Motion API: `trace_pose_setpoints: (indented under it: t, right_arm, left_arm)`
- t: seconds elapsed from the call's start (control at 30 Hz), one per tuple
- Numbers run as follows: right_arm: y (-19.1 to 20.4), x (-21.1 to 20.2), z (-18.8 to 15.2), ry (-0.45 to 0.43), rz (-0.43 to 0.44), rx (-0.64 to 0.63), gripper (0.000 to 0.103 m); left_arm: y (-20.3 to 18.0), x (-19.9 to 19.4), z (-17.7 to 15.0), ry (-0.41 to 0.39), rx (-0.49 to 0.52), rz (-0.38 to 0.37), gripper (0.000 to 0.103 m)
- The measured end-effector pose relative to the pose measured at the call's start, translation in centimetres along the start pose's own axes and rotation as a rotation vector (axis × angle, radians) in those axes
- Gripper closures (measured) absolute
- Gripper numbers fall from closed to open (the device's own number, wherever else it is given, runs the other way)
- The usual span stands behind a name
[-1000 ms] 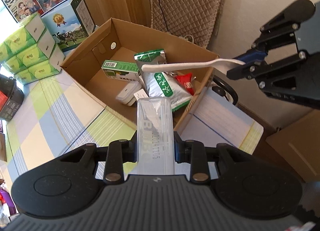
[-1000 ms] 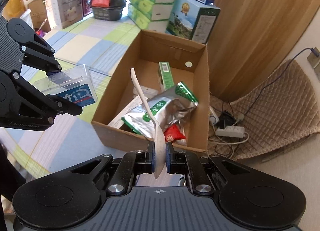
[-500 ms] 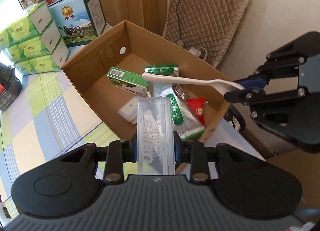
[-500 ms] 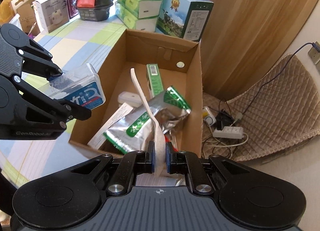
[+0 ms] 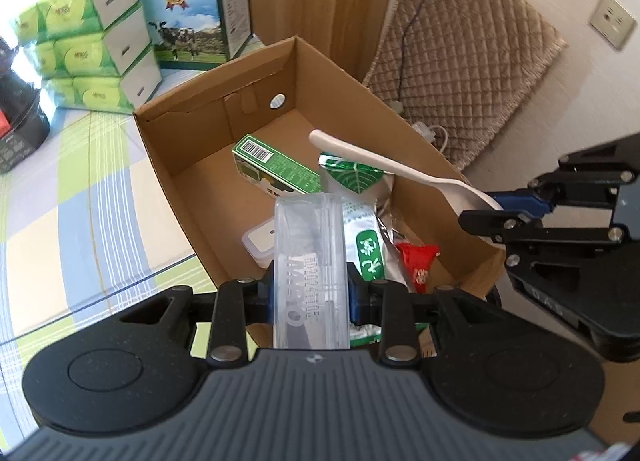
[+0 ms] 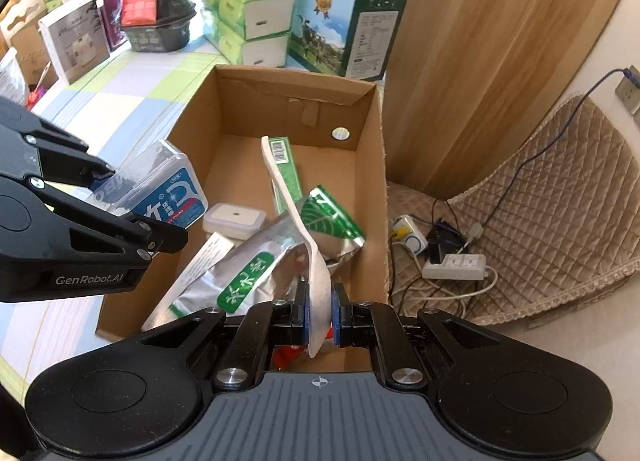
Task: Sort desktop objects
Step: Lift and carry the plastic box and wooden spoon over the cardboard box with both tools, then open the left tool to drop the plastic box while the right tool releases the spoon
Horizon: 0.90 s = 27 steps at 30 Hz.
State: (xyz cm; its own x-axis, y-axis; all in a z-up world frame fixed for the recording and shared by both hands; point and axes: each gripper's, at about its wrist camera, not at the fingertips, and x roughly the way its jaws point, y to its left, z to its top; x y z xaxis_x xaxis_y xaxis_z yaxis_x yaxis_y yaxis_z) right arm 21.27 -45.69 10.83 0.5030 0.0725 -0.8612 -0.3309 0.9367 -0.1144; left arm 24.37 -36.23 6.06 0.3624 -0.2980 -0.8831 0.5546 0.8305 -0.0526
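both grippers are loaded over the cardboard box (image 6: 372,165): left gripper (image 5: 310,293) clamps a clear plastic case (image 5: 310,261), right gripper (image 6: 320,317) pinches a white spoon (image 6: 296,217) (drop-off step, i reckon). next: let go inside.

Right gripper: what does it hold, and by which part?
The right gripper holds a white spoon by its bowl end; the handle points forward over the cardboard box.
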Motion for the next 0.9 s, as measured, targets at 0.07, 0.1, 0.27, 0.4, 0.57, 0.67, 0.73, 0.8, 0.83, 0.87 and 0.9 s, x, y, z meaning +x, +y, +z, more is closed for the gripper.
trace_pose_setpoints:
  t: [0.07,0.1,0.27,0.4,0.57,0.67,0.73,0.8,0.83,0.87,0.9]
  right_arm:
    - [-0.2,0.3,0.2,0.002,0.004,0.006,0.096]
    - [-0.3,0.5,0.3,0.004,0.005,0.009,0.096]
    - [-0.6,1.2,0.8,0.009,0.016,0.026,0.096]
    - [-0.8,1.7,1.3,0.007,0.013,0.031,0.096]
    - [-1.1,2.2,2.0,-0.001,0.011,0.043,0.096]
    - [-1.2,2.6,2.4,0.002,0.01,0.044,0.096]
    - [-1.2,2.8,2.5,0.003,0.01,0.046,0.096]
    - [-1.1,3.1,2.6,0.005,0.012,0.044,0.096]
    - [-1.0,3.2,2.6,0.006,0.013,0.043,0.096]
    - [-1.0,3.3,2.6,0.007,0.015,0.042,0.096]
    - [-0.9,3.4,2.6,0.008,0.017,0.043,0.096]
  left_arm:
    - [0.1,0.3,0.2,-0.001,-0.012,0.003,0.077]
    - [0.2,0.5,0.3,0.0,-0.018,0.004,0.077]
    - [0.5,1.2,0.8,0.007,-0.035,-0.001,0.077]
    - [0.7,1.6,1.3,0.006,-0.043,-0.002,0.077]
    - [1.1,2.1,2.0,-0.001,-0.063,-0.007,0.077]
    - [1.6,2.4,2.3,-0.022,-0.086,-0.038,0.073]
    - [2.0,2.5,2.3,-0.026,-0.094,-0.035,0.061]
    - [2.2,2.6,2.1,-0.032,-0.073,-0.013,0.061]
    - [2.5,2.7,1.9,-0.029,-0.067,-0.006,0.061]
    - [2.8,2.7,1.8,-0.025,-0.067,0.0,0.061]
    - [3.0,2.7,1.6,-0.024,-0.069,0.005,0.061]
